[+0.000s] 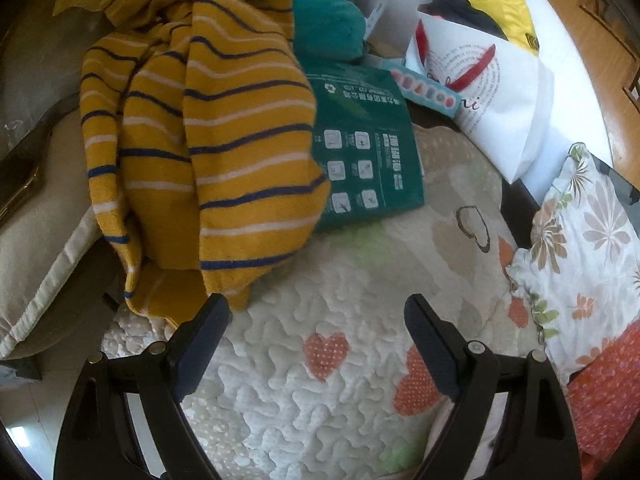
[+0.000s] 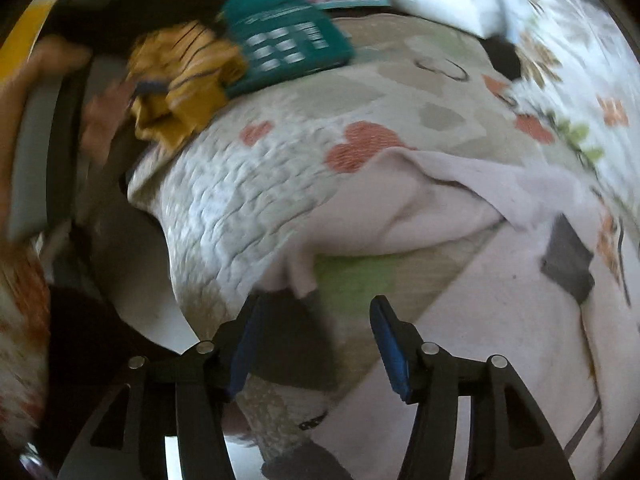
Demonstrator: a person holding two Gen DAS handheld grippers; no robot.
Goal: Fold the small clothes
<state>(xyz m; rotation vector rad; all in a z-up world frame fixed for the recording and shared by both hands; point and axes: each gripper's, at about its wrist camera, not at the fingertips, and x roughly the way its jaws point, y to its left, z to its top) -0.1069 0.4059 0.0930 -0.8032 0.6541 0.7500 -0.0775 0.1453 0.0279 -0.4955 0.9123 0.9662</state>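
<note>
Both tongs spread and empty: left tongs (image 1: 316, 312) just short of the striped yellow garment (image 1: 200, 140); right tongs (image 2: 316, 312) over what looks like a pale cloth (image 2: 420, 200). Risk: pinching the quilt (image 1: 300, 380) underneath too.

A pale pink garment (image 2: 440, 200) lies rumpled on the heart-patterned quilt (image 2: 248, 184), mustard striped clothing (image 2: 180, 80) beyond.

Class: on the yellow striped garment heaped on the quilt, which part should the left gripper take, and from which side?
Probably the loose lower hem of the yellow striped garment, approached from the bare quilt side. That edge hangs free nearest the open left gripper, unlike the bunched folds above.
</note>
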